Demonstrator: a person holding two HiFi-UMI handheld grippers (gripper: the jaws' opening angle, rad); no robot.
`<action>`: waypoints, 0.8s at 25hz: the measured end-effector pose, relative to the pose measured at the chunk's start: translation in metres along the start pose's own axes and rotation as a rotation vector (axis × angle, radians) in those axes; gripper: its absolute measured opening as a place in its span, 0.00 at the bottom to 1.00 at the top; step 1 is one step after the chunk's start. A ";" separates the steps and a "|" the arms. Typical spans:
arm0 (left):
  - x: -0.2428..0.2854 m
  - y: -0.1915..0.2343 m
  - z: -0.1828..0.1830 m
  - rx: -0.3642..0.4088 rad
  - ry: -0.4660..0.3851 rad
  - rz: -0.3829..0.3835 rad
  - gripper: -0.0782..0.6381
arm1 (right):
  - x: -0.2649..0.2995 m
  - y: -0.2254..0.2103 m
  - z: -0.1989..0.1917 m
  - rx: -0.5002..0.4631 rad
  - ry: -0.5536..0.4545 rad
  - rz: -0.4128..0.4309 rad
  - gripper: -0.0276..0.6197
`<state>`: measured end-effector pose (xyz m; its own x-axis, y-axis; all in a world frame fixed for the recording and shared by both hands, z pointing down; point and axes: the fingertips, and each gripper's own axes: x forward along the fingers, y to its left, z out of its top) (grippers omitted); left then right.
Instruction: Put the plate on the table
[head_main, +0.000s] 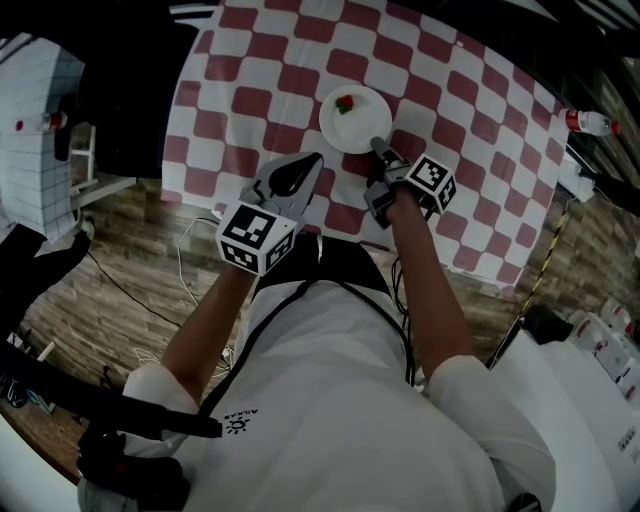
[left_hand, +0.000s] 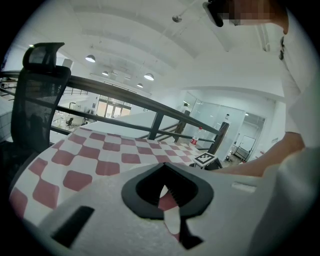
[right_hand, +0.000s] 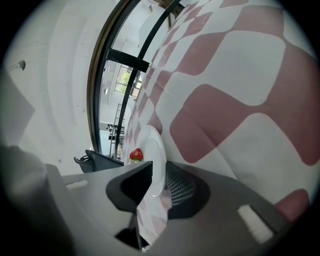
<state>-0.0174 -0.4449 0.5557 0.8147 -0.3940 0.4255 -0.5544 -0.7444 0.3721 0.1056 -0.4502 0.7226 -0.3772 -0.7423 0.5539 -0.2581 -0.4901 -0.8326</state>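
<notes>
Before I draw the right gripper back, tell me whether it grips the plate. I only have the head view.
Observer: In the right gripper view, the right gripper has its jaws apart. The rim of the plate stands between them, and the ribbed pad seems just clear of the rim. I cannot tell whether the other jaw touches it.
Operator: Now report the left gripper.
Observer: In the left gripper view, the left gripper has its jaw tips together with nothing between them. Only the checked tablecloth shows through the opening behind the tips.
</notes>
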 end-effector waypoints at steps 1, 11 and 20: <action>-0.001 -0.001 0.001 0.001 -0.002 0.000 0.11 | 0.000 0.002 0.000 -0.009 0.001 0.002 0.20; -0.010 -0.014 0.015 0.042 -0.018 -0.009 0.11 | -0.014 0.011 -0.002 -0.017 0.011 0.026 0.34; -0.016 -0.022 0.025 0.075 -0.019 0.001 0.11 | -0.043 0.035 -0.001 -0.062 -0.012 0.115 0.22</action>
<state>-0.0145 -0.4359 0.5202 0.8179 -0.4042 0.4095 -0.5411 -0.7823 0.3085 0.1119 -0.4347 0.6700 -0.3974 -0.7975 0.4540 -0.2678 -0.3724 -0.8886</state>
